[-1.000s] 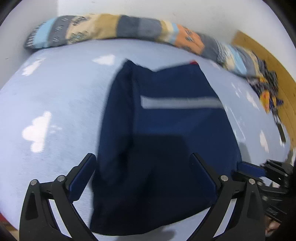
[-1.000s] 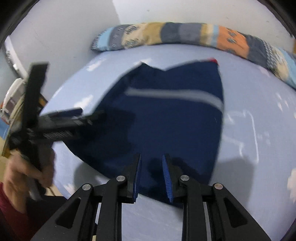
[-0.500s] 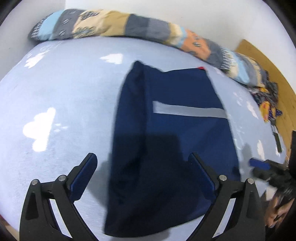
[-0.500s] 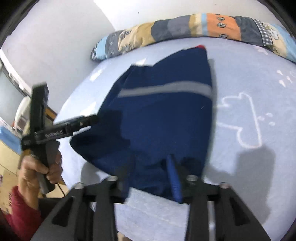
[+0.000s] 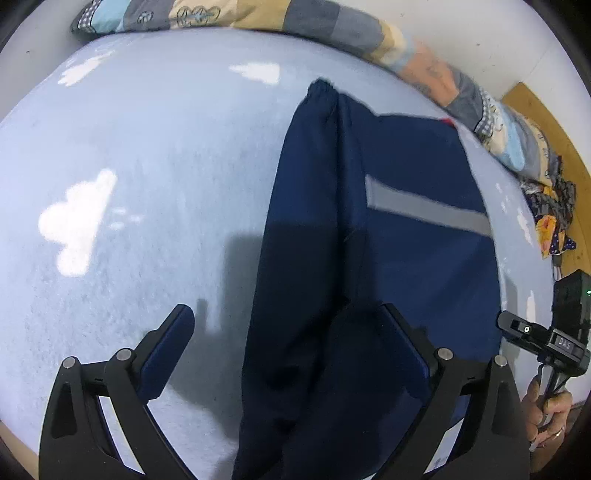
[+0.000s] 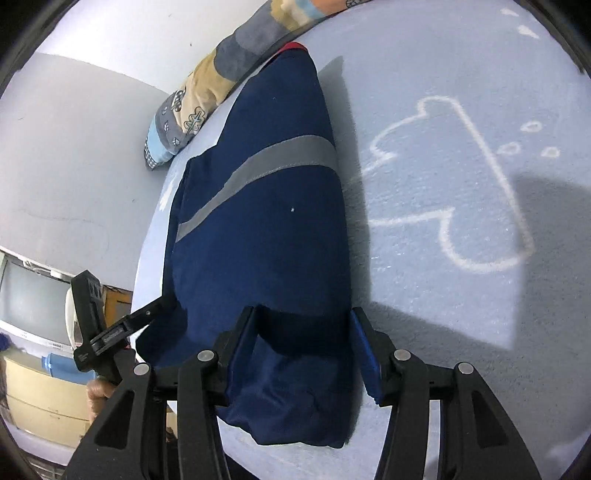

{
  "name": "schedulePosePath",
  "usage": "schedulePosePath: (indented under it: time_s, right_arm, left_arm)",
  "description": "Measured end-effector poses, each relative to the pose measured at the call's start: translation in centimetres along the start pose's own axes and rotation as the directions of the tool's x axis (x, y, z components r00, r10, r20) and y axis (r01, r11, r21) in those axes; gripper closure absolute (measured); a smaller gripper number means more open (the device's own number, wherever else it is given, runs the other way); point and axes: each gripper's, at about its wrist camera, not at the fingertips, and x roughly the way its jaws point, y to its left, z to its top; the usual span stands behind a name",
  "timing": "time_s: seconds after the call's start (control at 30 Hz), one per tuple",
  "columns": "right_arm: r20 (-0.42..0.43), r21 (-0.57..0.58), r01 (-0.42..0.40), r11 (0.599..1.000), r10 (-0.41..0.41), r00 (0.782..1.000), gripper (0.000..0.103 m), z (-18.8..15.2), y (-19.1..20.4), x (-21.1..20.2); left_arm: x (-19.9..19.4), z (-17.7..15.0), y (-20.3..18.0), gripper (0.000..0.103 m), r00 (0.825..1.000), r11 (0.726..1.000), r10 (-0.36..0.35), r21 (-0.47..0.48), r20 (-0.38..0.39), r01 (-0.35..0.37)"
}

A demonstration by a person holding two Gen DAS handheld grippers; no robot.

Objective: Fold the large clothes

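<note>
A navy garment (image 5: 406,258) with a grey stripe (image 5: 424,208) lies folded lengthwise on the pale blue bed (image 5: 147,166). My left gripper (image 5: 288,347) hovers open over its near left edge, the right finger above the cloth and the left finger above bare sheet. In the right wrist view the garment (image 6: 266,221) runs away from me, and its near end sits between the fingers of my right gripper (image 6: 303,347). Those jaws are opening and the pads stand off the cloth. Each gripper shows in the other's view: the right gripper (image 5: 517,326) and the left gripper (image 6: 122,325), both hand-held.
A rolled patchwork quilt (image 5: 295,18) lines the far side of the bed against the white wall. Crumpled colourful cloth (image 5: 550,214) lies by a wooden board at the right. Beyond the bed's left edge stand a white appliance (image 6: 29,306) and drawers.
The right gripper's jaws have widened from nearly shut, and it has rolled and come down to the garment's near end. The left gripper has drifted left, so the garment now sits further right.
</note>
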Motion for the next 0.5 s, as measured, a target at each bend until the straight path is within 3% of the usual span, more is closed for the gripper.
schedulePosePath:
  time_s: [0.07,0.2,0.37,0.5]
  right_arm:
    - [0.013,0.008,-0.006,1.000,0.006,1.000,0.050,0.1,-0.2,-0.4]
    - [-0.017,0.004,0.016,1.000,-0.016,1.000,0.048,-0.2,-0.4,0.0]
    - [0.015,-0.007,0.007,1.000,-0.007,1.000,0.048,0.4,0.0,-1.0]
    - [0.035,-0.013,0.000,1.000,0.001,0.999,0.046,1.2,-0.4,-1.7]
  left_arm:
    - [-0.3,0.1,0.1,0.004,1.000,1.000,0.019,-0.004,0.022,-0.019]
    - [1.7,-0.2,-0.7,0.004,0.998,0.999,0.010,0.037,-0.056,-0.008]
    - [-0.1,1.6,0.2,0.004,0.997,0.997,-0.078,-0.003,0.003,0.078]
    - [1.2,2.8,2.9,0.004,0.978,0.972,-0.207,-0.120,-0.030,0.202]
